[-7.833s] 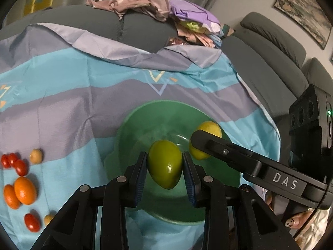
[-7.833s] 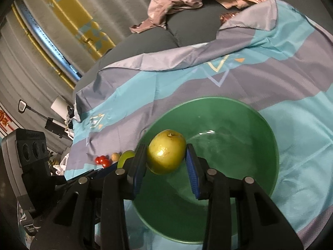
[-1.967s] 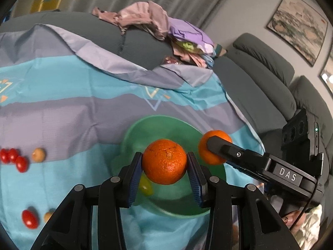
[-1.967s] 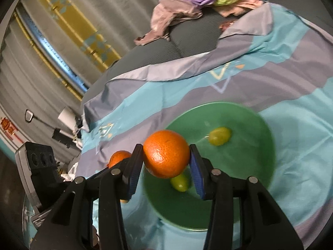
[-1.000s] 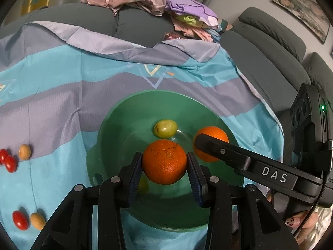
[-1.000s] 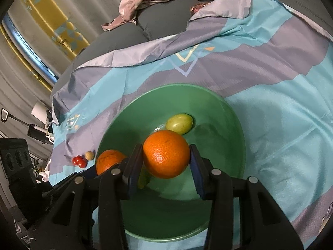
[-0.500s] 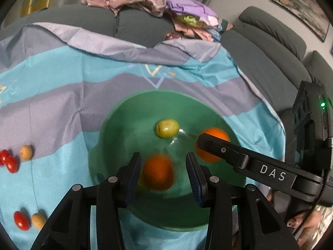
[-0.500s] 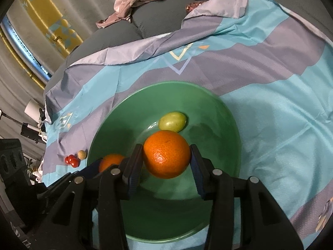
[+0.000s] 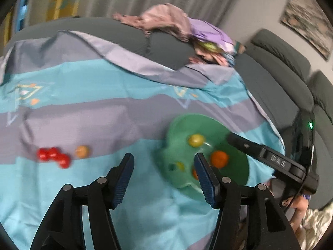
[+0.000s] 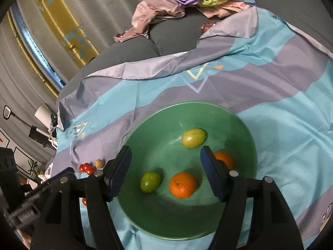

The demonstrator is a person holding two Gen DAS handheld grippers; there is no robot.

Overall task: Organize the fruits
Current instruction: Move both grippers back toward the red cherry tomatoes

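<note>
With both oranges released, the left tongs, jaws just opened and empty, should head for the cherry tomatoes on the bedsheet, gripping lightly. Right tongs, also just opened and empty, hang over the green bowl, which holds two green fruits and two oranges.

left view blurred, orange part hidden

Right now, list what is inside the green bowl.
The green bowl holds two oranges, one in the open and one partly hidden behind the right hand-held gripper, plus a yellow-green fruit and a green fruit.
</note>
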